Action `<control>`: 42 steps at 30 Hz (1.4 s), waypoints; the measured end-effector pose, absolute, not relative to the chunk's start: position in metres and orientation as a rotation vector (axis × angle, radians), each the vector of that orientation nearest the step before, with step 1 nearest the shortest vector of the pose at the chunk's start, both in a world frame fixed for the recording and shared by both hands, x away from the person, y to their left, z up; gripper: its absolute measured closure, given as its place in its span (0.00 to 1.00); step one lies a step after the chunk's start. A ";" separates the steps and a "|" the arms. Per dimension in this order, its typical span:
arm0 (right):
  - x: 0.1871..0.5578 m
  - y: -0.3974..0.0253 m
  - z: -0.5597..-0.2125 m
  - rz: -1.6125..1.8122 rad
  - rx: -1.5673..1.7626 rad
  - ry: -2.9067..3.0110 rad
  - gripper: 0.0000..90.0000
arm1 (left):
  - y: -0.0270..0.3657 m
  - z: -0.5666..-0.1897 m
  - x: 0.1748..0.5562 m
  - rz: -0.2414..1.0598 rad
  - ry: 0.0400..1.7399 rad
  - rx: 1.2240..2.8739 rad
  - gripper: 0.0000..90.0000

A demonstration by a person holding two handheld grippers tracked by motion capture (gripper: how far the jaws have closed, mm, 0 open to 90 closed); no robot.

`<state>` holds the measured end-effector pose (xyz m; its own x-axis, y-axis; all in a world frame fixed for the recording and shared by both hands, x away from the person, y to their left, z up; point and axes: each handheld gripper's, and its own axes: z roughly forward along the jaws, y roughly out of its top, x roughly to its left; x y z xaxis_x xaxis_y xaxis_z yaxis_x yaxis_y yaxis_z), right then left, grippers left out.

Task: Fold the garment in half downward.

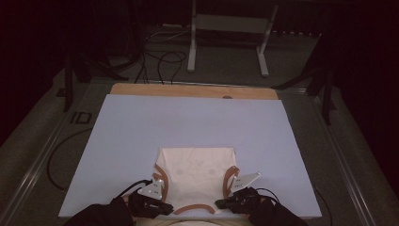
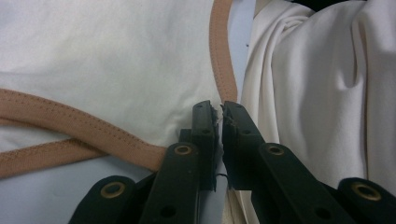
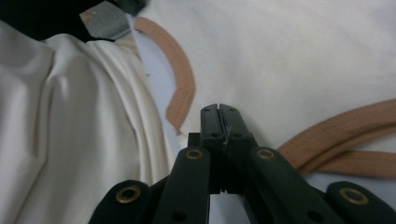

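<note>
1. Jaws of the left gripper [image 2: 219, 112] pinch the tan-trimmed edge of the cream garment [image 1: 195, 172]; jaws of the right gripper [image 3: 218, 112] are pressed together, apparently on cloth too.
2. Garment lies folded at the lower middle of the high view, on the blue counter [image 1: 188, 122].
3. To fold well, lift both shoulder corners evenly, keep the tan trim [image 1: 193, 208] taut, and carry them toward the upper frame together.

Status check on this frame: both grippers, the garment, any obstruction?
Left gripper and right gripper shut at near corners of the cream garment. Garment flat on blue table cover, tan trim showing. Nothing in the way.
</note>
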<state>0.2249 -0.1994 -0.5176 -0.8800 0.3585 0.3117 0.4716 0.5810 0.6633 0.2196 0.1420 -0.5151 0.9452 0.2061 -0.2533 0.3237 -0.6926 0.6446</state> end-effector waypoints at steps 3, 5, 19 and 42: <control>0.224 -0.199 -0.517 -1.195 -0.692 -2.636 0.93 | 0.144 -0.512 0.220 -0.218 0.362 2.336 0.89; 0.225 -0.200 -0.514 -1.204 -0.700 -2.637 0.86 | 0.145 -0.507 0.219 -0.186 0.348 2.313 0.80; 0.241 -0.218 -0.488 -1.447 -0.795 -2.632 0.20 | 0.146 -0.480 0.236 -0.078 0.381 2.224 0.06; 0.306 -0.232 -0.453 -1.566 -0.941 -2.718 0.14 | 0.171 -0.459 0.304 0.118 0.522 2.054 0.02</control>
<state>0.3058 -0.2320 -0.4526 -0.8266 0.5387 0.1629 0.4113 0.3806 0.8283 0.3041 0.1705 -0.4588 0.9031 0.4100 -0.1276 0.3155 -0.4321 0.8448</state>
